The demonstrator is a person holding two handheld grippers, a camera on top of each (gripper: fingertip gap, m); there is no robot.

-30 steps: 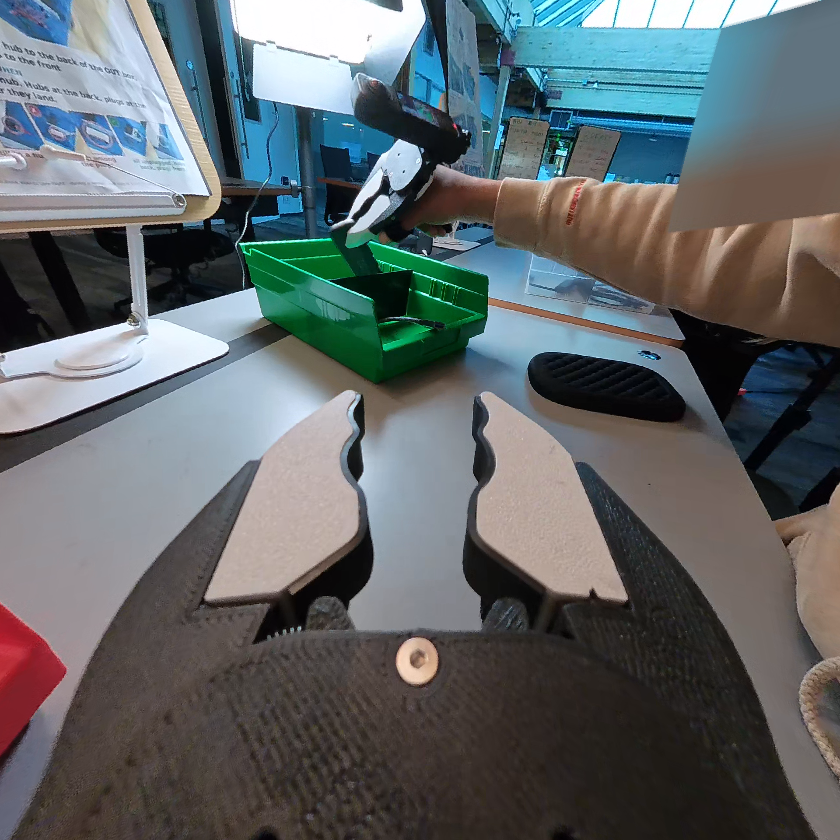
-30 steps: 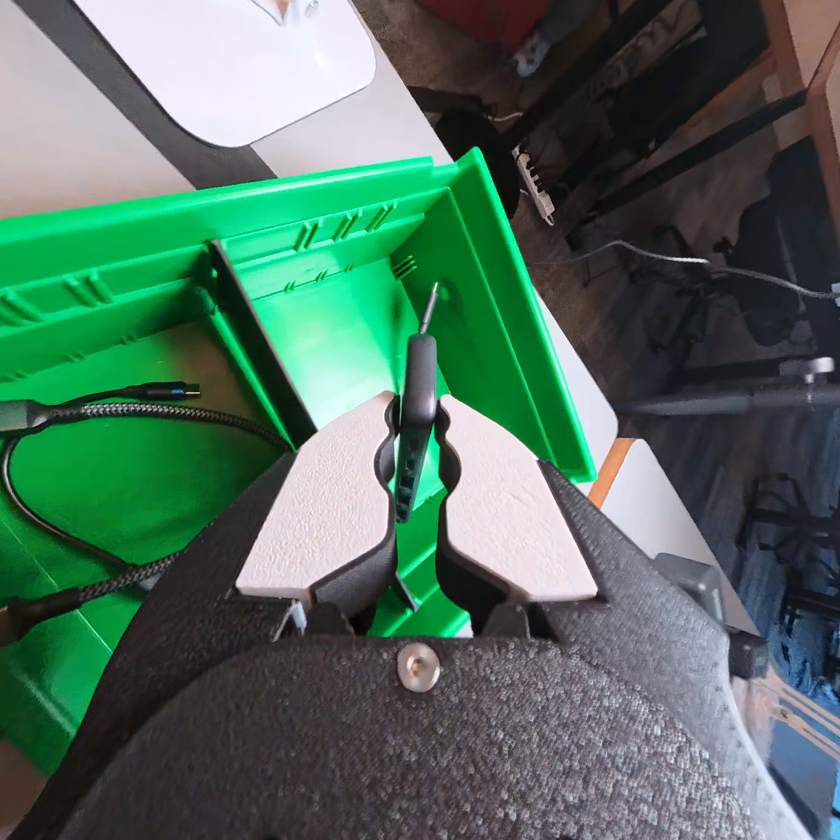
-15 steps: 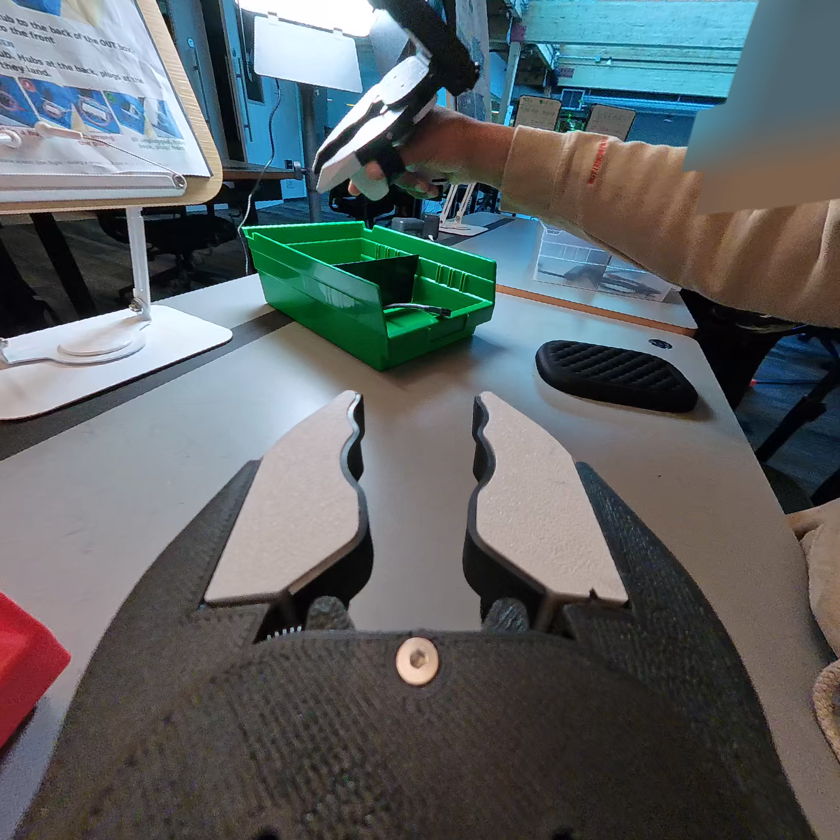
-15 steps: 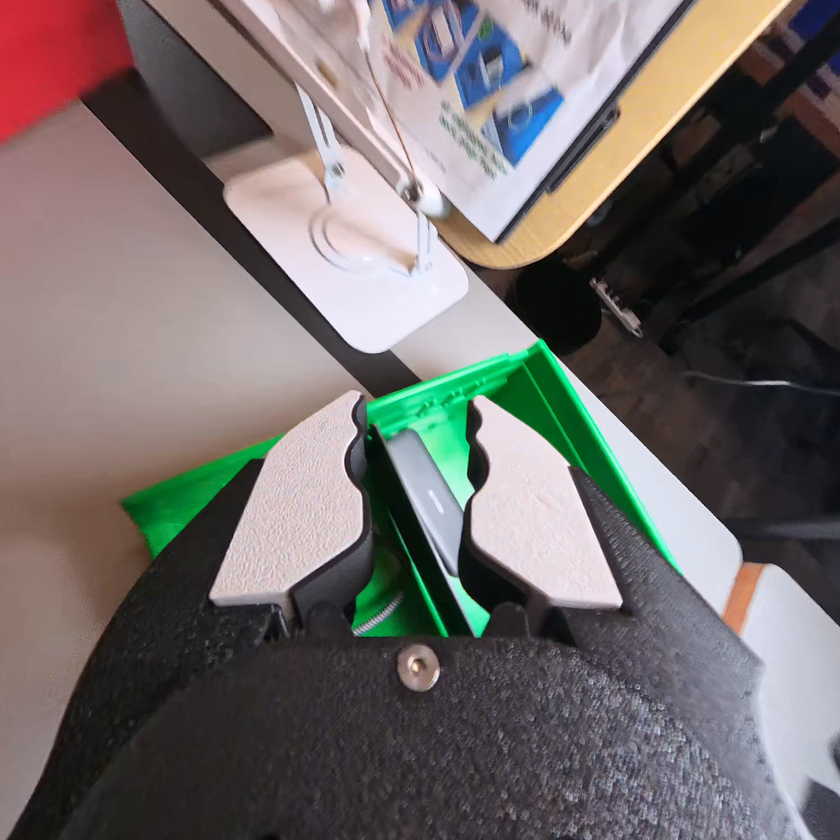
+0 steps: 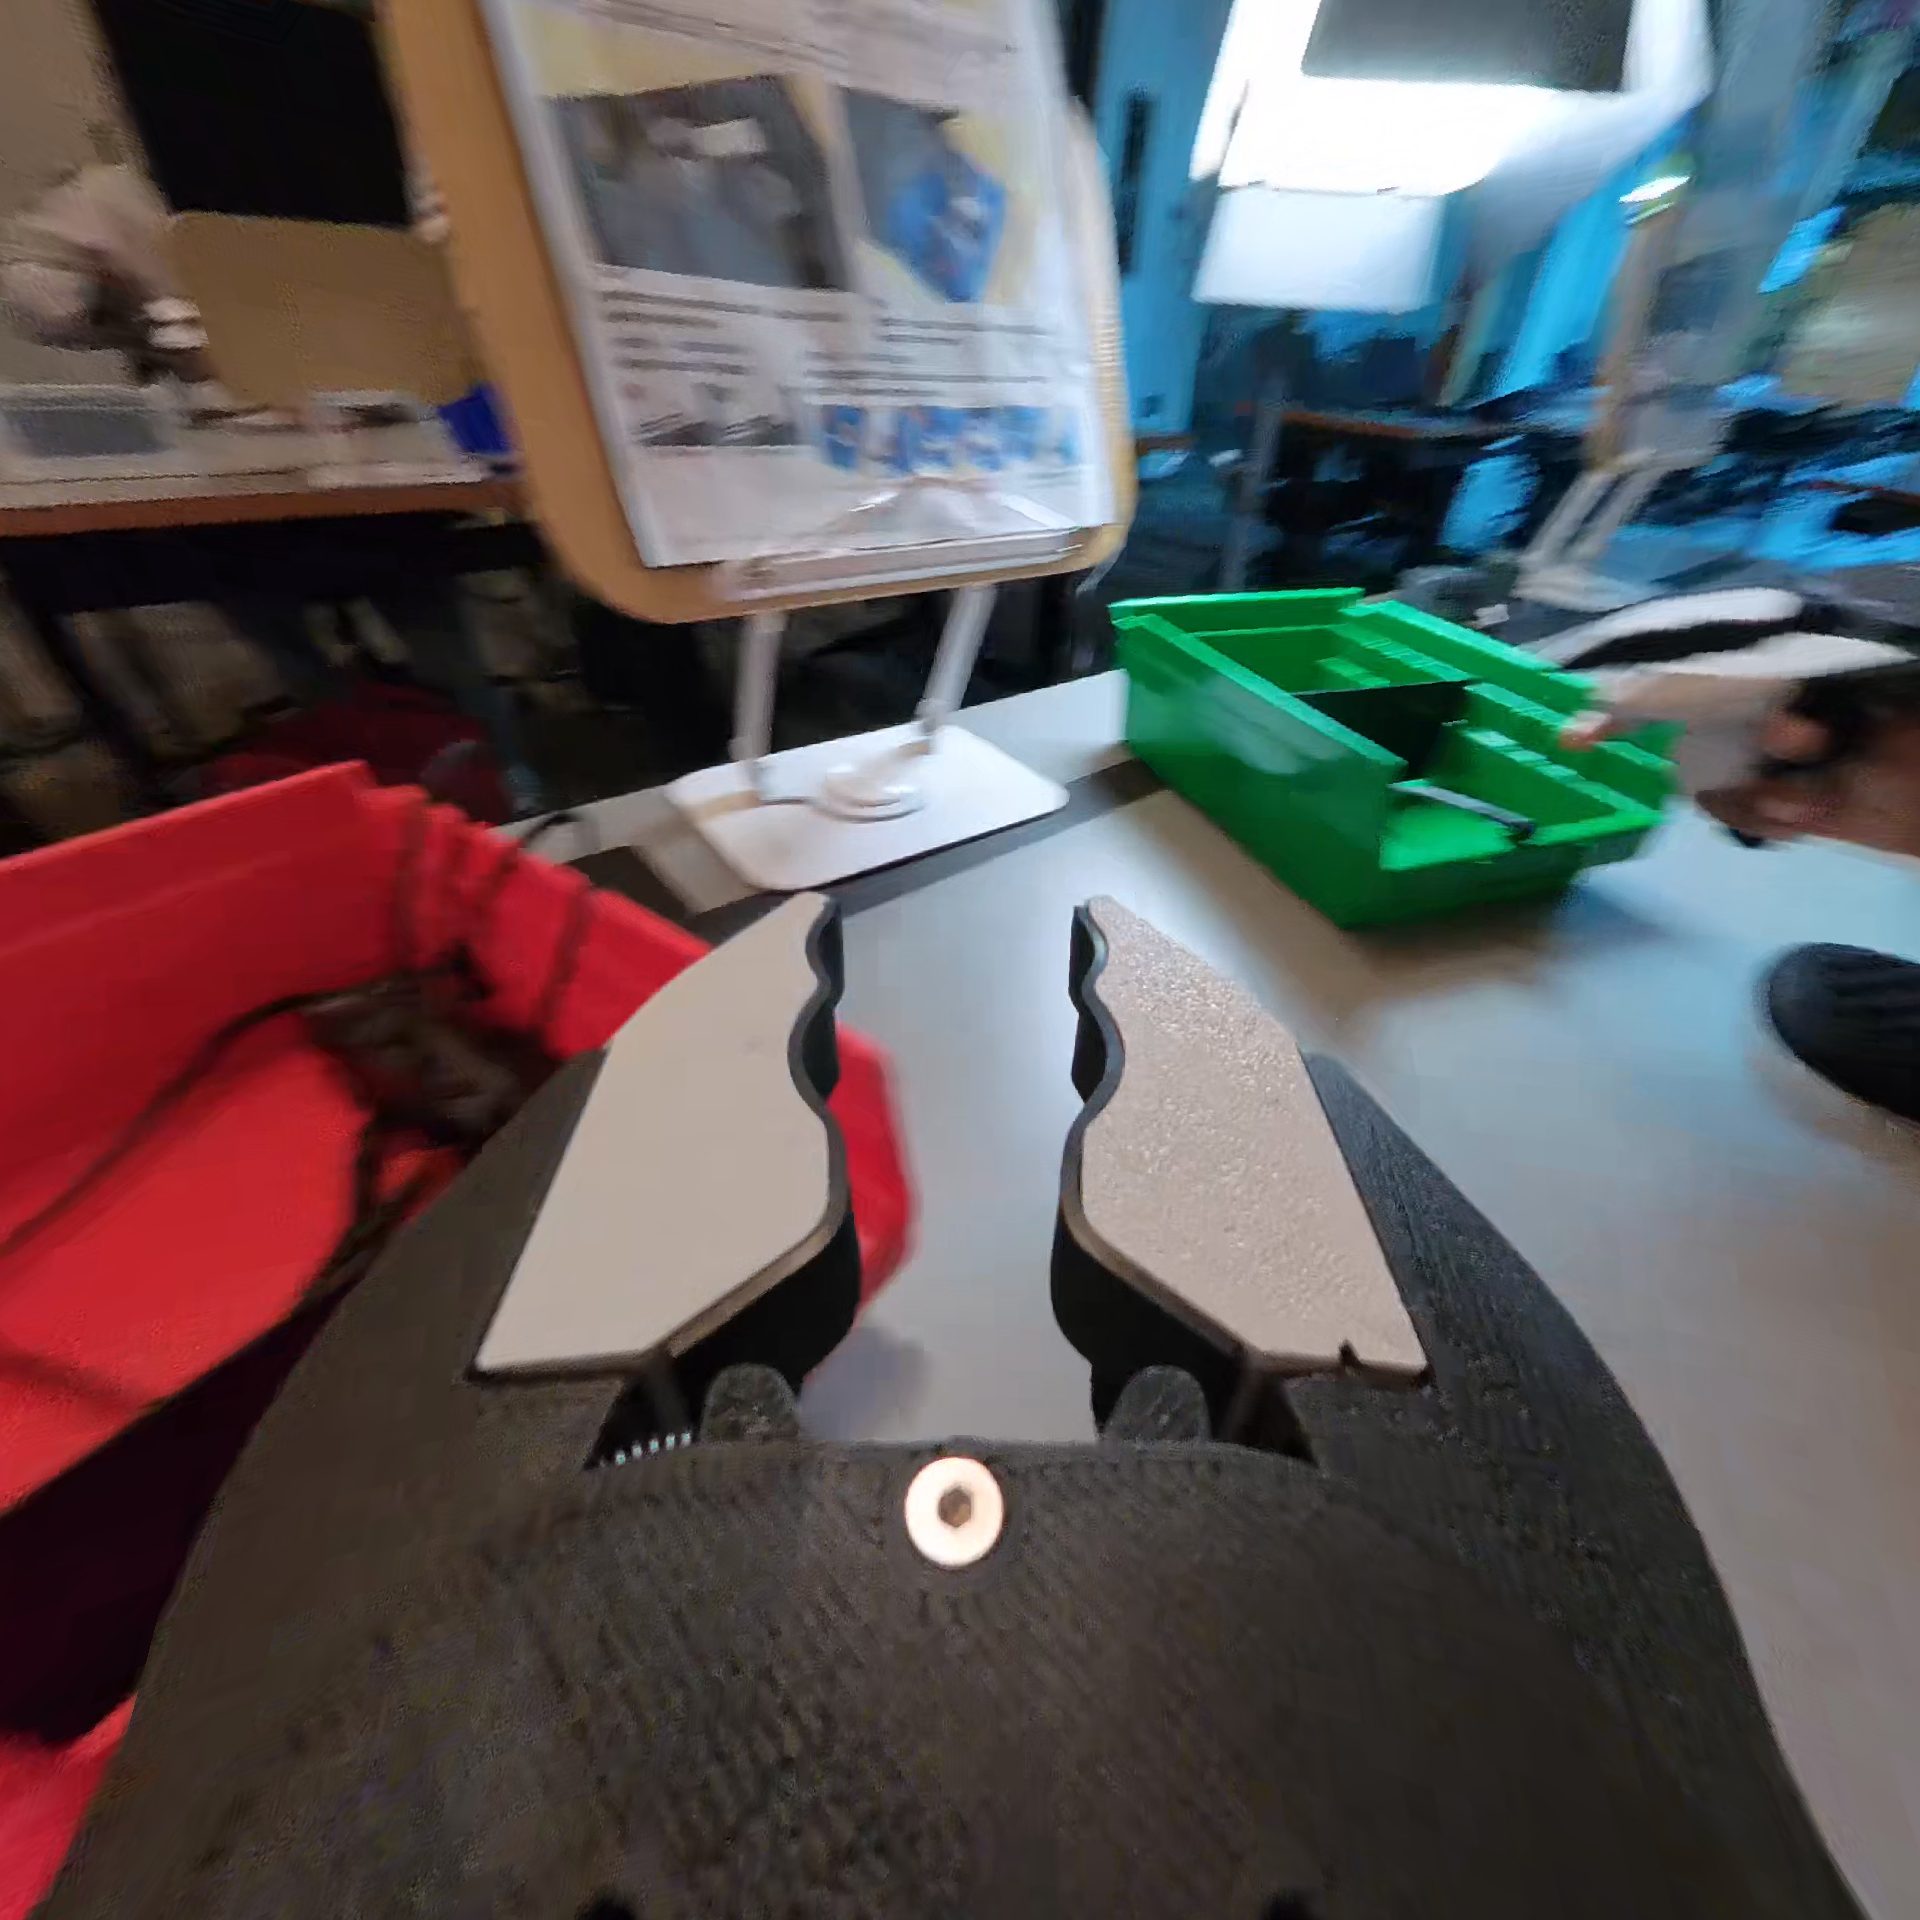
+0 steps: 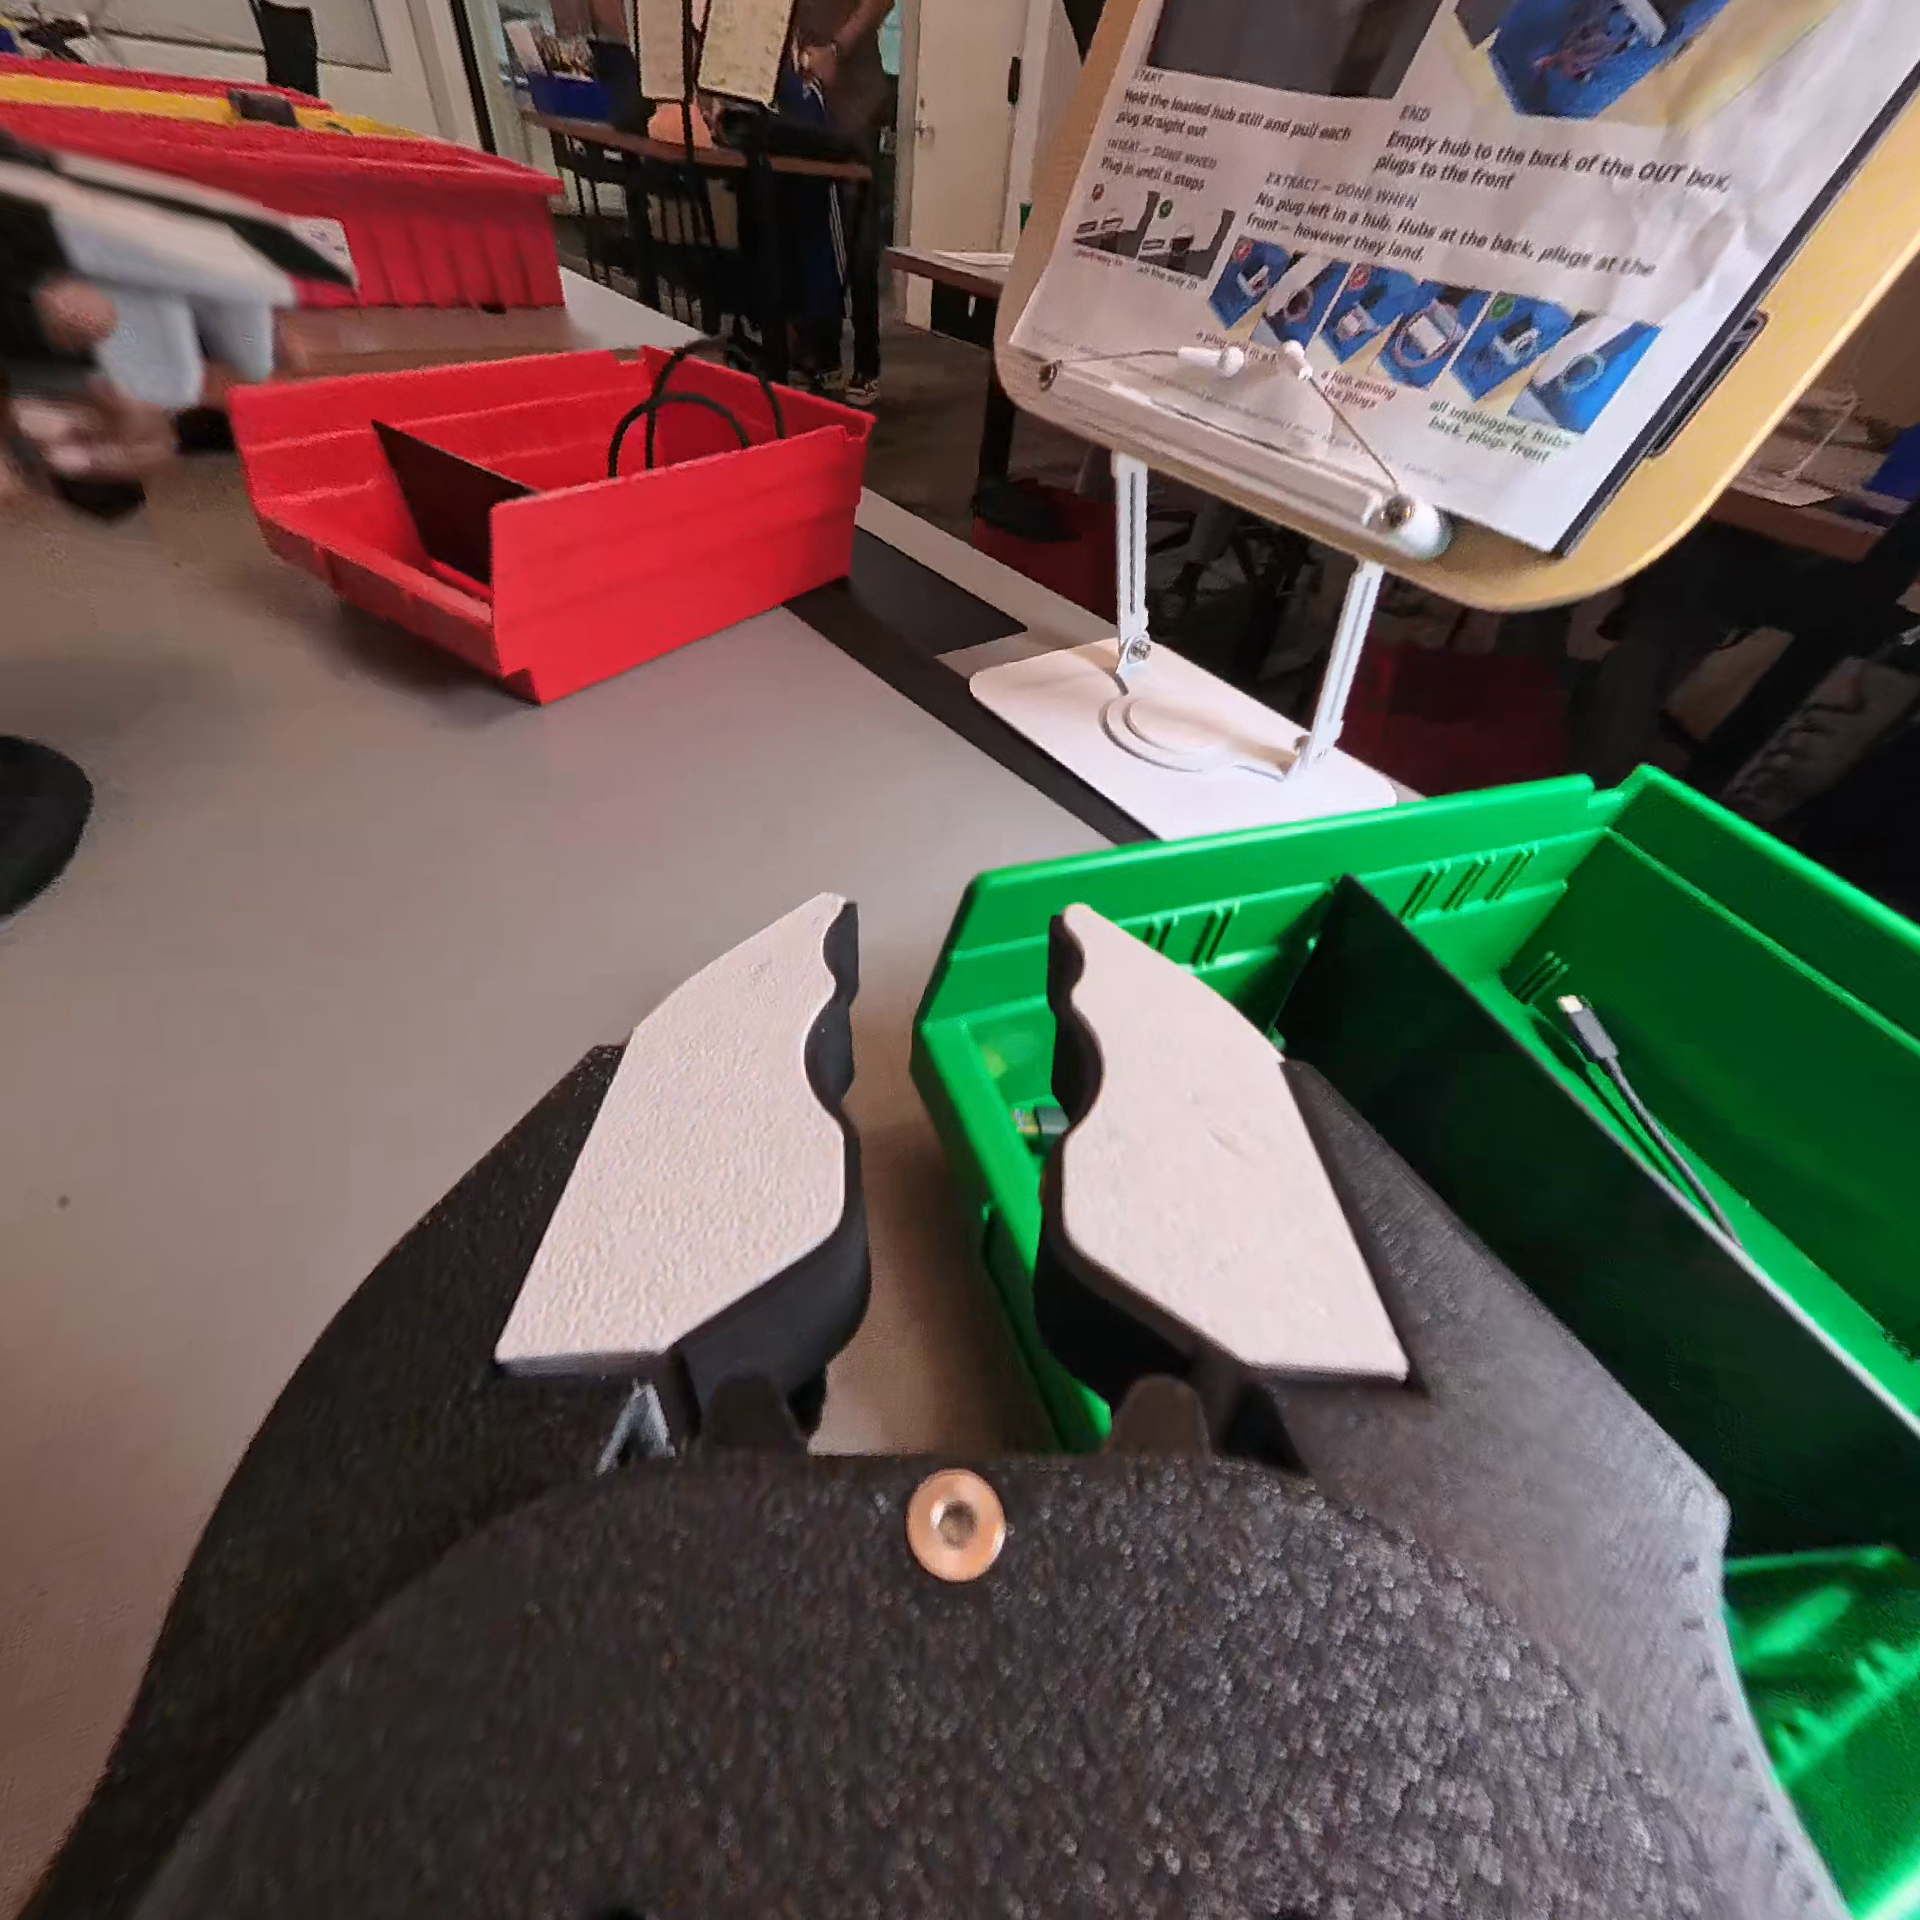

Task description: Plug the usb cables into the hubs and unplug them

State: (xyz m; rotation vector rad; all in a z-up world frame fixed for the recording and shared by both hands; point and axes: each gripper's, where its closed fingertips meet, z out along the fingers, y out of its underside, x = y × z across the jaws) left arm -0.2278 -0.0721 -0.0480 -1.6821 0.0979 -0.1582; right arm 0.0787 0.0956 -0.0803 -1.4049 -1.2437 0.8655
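Observation:
My left gripper is open and empty above the grey table, beside a red bin that holds dark braided cables. My right gripper is open and empty at the near left corner of a green bin. A thin black cable with a USB-C plug lies in the green bin's far compartment, behind a black divider. A small connector shows in the near compartment. The right wrist view also shows the red bin with black cable loops. No hub shows clearly.
A white stand carrying an instruction sheet stands between the bins at the table's back. A black pad lies on the table. The green bin and the other gripper show at the right of the left wrist view.
My right gripper let go of the dark hub in the green bin, opened, and drew back to the bin's corner. My left gripper swung left to the red bin.

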